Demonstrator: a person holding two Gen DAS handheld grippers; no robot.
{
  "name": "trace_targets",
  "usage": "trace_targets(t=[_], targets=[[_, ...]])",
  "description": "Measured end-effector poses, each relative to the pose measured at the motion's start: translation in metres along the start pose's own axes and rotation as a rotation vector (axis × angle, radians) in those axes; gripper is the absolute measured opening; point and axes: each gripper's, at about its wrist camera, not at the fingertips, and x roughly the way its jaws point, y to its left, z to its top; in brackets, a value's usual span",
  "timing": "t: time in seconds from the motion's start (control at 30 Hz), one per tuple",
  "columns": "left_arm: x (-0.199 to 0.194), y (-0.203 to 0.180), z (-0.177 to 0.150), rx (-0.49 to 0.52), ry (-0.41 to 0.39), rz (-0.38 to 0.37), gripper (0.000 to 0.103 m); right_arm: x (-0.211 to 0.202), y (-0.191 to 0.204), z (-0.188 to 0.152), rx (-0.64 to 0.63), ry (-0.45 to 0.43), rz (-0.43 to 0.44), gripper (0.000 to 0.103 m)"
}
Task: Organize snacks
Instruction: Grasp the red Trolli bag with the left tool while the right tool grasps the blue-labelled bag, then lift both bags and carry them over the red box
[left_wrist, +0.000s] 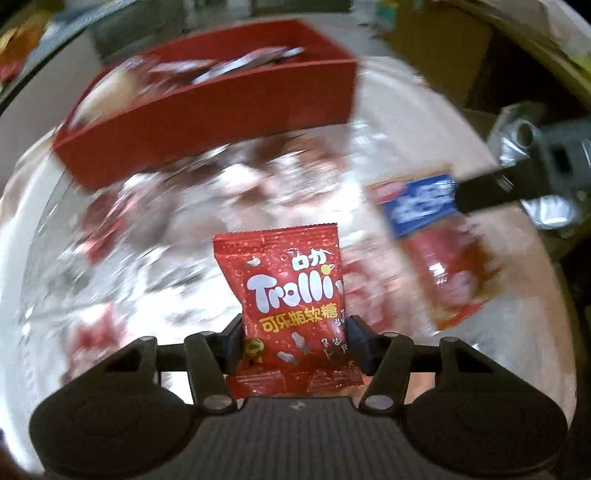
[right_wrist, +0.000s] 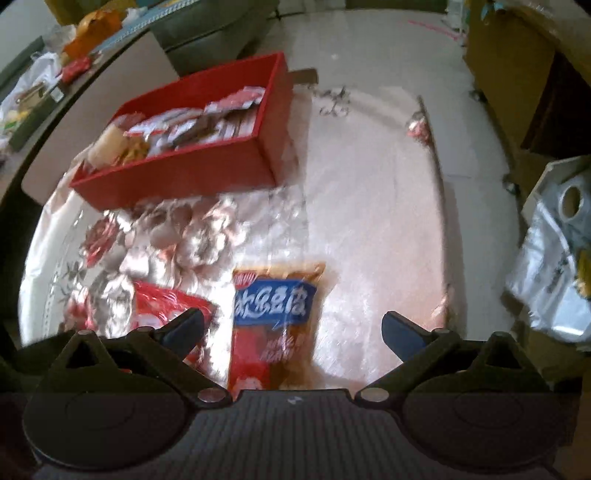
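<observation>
My left gripper (left_wrist: 294, 339) is shut on a red Trolli gummy packet (left_wrist: 291, 291), its pads pressing the packet's lower sides, and the packet stands upright above the table. Behind it sits a red box (left_wrist: 207, 122) holding several small snack packets. My right gripper (right_wrist: 291, 325) is open above a blue-and-orange snack packet (right_wrist: 275, 306) lying flat on the cloth, and its pads do not touch it. That packet (left_wrist: 436, 251) also appears in the left wrist view, with a dark finger (left_wrist: 491, 188) of the right gripper over it. A red packet (right_wrist: 166, 302) shows beside the right gripper's left finger.
The red box (right_wrist: 177, 177) stands at the back left of a table covered with a shiny floral cloth (right_wrist: 369, 221). A silver bag (right_wrist: 554, 266) and cardboard boxes (right_wrist: 509, 74) lie beyond the table's right edge. Clutter (right_wrist: 88, 33) fills another surface at the far left.
</observation>
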Motion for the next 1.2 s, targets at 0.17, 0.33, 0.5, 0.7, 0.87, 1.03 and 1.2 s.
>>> trace_targets(t=[0.17,0.33,0.5,0.7,0.87,1.03,1.2], targets=[[-0.007,0.042,-0.009,0.006,0.01,0.055,0.049,0.022,0.014,-0.004,-0.036,0.048,-0.052,0.103],[-0.009,0.054,-0.013,-0.016,-0.009,0.013,0.05,0.053,0.038,-0.006,-0.105,0.113,-0.145,0.103],[-0.006,0.063,-0.016,-0.005,-0.021,-0.03,0.062,0.066,0.054,-0.008,-0.147,0.104,-0.22,0.103],[0.009,0.06,-0.011,0.012,-0.039,0.013,0.098,0.065,0.054,-0.013,-0.129,0.06,-0.228,0.103],[0.01,0.065,-0.008,-0.032,-0.061,0.024,0.082,0.06,0.054,-0.017,-0.126,0.052,-0.238,0.103],[-0.001,0.074,-0.01,-0.062,-0.063,-0.02,0.05,0.047,0.07,-0.022,-0.157,0.072,-0.221,0.08],[-0.005,0.078,-0.011,-0.08,-0.059,-0.022,0.046,0.038,0.084,-0.031,-0.179,0.077,-0.206,0.067]])
